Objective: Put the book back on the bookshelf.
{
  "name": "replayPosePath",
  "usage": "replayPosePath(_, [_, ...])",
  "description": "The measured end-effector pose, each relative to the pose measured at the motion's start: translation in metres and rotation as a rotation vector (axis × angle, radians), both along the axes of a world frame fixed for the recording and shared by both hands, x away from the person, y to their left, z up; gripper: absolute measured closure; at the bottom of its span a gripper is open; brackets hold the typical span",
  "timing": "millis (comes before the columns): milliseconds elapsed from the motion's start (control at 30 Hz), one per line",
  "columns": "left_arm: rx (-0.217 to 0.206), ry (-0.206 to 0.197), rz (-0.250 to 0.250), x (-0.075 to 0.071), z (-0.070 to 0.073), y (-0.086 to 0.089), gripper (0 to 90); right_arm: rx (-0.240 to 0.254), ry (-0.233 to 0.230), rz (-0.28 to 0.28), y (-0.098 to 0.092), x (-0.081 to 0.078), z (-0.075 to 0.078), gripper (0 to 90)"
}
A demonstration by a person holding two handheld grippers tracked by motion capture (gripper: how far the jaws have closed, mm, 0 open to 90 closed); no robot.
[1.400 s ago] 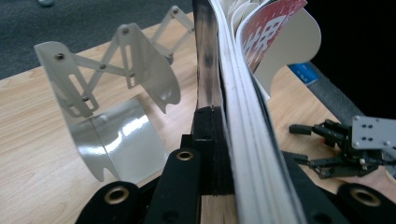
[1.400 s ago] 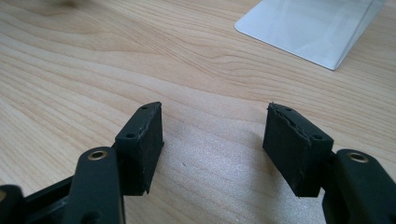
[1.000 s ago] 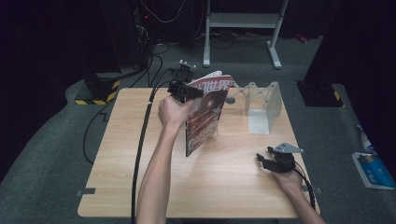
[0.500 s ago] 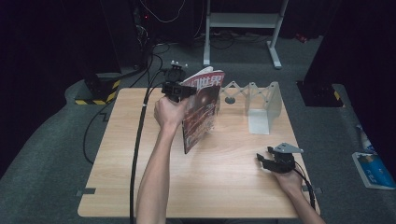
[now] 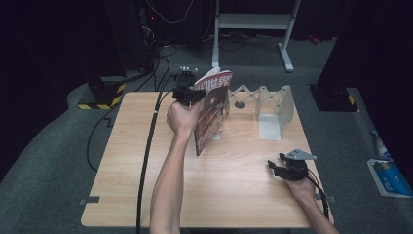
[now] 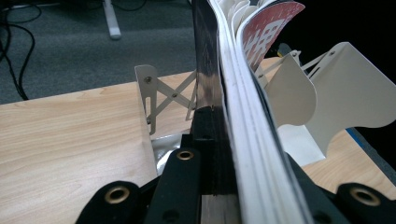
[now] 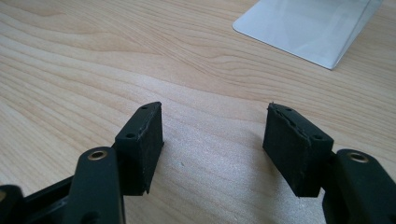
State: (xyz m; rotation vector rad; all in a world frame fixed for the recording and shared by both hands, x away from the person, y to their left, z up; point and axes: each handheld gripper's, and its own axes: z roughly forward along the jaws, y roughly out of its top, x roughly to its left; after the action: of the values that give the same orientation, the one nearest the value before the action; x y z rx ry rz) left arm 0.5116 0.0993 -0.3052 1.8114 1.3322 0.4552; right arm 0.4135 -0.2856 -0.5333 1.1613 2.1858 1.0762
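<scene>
In my left gripper (image 6: 219, 154) view the magazine (image 6: 243, 140) sits so close that its page edges blur into pale stripes, and my right-hand jaw is buried behind them; the pictures cut off the lower end of the grip. My left fingers are clamped narrow on the magazine, one pad against its dark cover and the other lost behind the pages. From the high view my left gripper (image 5: 187, 92) holds the magazine (image 5: 212, 112) at its upper edge near the spine, above the far middle of the table (image 5: 122, 161). The magazine stands upright on its lower edge, its long axis running up and down, the red cover facing my right side and the loose pages fanning open at the top. I cannot tell whether its bottom corner touches the wood or hangs just above it.

Just beyond my left fingers stands a white folding rack (image 6: 327, 93) with curved plates and a criss-cross brace; its nearest plate is just beside the magazine's pages, and part of it is hidden behind them. In the high view the rack (image 5: 272, 105) stretches away to the right of the magazine.

My right gripper (image 7: 215, 144) rests low over bare wood near the table's right front edge, its fingers (image 7: 142, 140) spread wide with nothing between them. Past them lies the corner of the rack's flat base (image 7: 308, 28), cut off at the top. In the high view, my right gripper (image 5: 285, 168) is well apart from the magazine.
</scene>
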Motion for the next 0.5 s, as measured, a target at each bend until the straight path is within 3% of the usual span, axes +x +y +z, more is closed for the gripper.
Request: replayPosePath(500, [-0.036,-0.051,0.051,0.008,-0.019,-0.011,83.5,0.001,0.0,-0.001,0.0,0.0,0.0,37.3])
